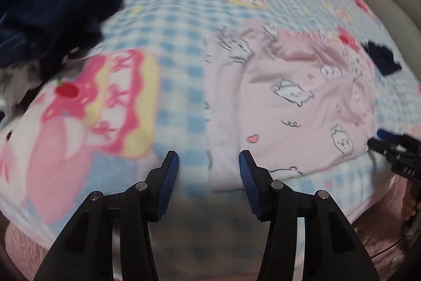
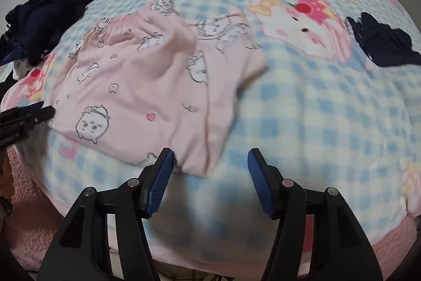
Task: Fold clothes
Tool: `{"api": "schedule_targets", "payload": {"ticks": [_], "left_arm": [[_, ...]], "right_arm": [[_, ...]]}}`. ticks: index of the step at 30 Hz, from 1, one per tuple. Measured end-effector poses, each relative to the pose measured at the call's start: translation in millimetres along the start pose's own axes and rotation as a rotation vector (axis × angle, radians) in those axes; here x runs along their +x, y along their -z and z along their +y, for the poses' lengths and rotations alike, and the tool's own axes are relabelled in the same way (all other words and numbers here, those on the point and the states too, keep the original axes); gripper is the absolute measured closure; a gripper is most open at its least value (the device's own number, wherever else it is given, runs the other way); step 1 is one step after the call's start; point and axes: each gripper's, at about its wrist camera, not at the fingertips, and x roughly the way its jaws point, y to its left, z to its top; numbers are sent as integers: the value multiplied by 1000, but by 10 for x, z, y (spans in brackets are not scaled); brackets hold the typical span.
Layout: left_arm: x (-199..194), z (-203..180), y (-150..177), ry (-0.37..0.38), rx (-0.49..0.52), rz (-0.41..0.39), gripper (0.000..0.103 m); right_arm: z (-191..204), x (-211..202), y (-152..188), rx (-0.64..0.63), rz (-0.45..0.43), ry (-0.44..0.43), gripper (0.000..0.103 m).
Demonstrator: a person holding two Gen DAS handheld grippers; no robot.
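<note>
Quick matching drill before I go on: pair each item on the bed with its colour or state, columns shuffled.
Items:
1. folded garment printed with cartoon animals
2. heap of unfolded clothes at the bed's far left
3. fleece blanket covering the bed
4. left gripper

Descriptions:
A. blue and white checks with pink cartoon figures
B. open, nothing between its fingers
C. pale pink
D. dark navy and black

Pairs: 1-C, 2-D, 3-A, 4-B
</note>
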Motion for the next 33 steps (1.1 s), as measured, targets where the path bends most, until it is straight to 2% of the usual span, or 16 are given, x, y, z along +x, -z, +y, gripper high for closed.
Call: {"api": "schedule_targets", "payload": {"ticks": [1, 3, 5, 7, 10, 13, 14, 15, 17, 19, 23, 25, 28, 31, 33], "left_arm": [[-50, 63, 10, 21, -28, -8, 54], [-121, 180, 48, 82, -86, -22, 55], [-134, 299, 115, 189, -158, -28, 55], [-122, 308, 213, 265, -193, -28, 55], [-41, 193, 259, 296, -174, -28, 57], [65, 146, 227, 313, -190, -22, 66], [98, 167, 207, 323, -215, -23, 76], [124, 199, 187, 331, -242, -25, 89], [86, 171, 167, 286, -218, -31, 94], [29, 119, 151, 228, -175, -37, 96], [-159, -109, 126, 134, -31, -77, 97], [-165, -127, 100, 101, -17, -83, 97], [-28, -54, 99, 65, -20, -40, 97], [-66, 17, 128, 85, -36, -52, 92], [-126, 66, 132, 91, -54, -76, 92]], "right_arm": [[-33, -38, 16, 9, -8, 29, 52], [-98, -128, 49, 32, -28, 51, 56], [-162, -193, 69, 89, -38, -59, 55], [-225, -258, 89, 147, -48, -168, 54], [-182, -225, 80, 161, -35, -248, 56], [-58, -110, 43, 111, -16, -246, 68], [-35, -65, 33, 105, -8, -243, 77], [-41, -7, 29, 115, 3, -237, 81], [-59, 24, 53, 133, 5, -238, 92], [-88, -47, 85, 134, -26, -248, 97], [-98, -187, 109, 90, -87, -180, 100], [-126, -158, 120, 82, -76, -137, 101], [-203, -58, 167, 87, -31, -95, 102], [-318, -48, 200, 128, -16, -126, 102], [-379, -156, 182, 168, -56, -201, 101]]}}
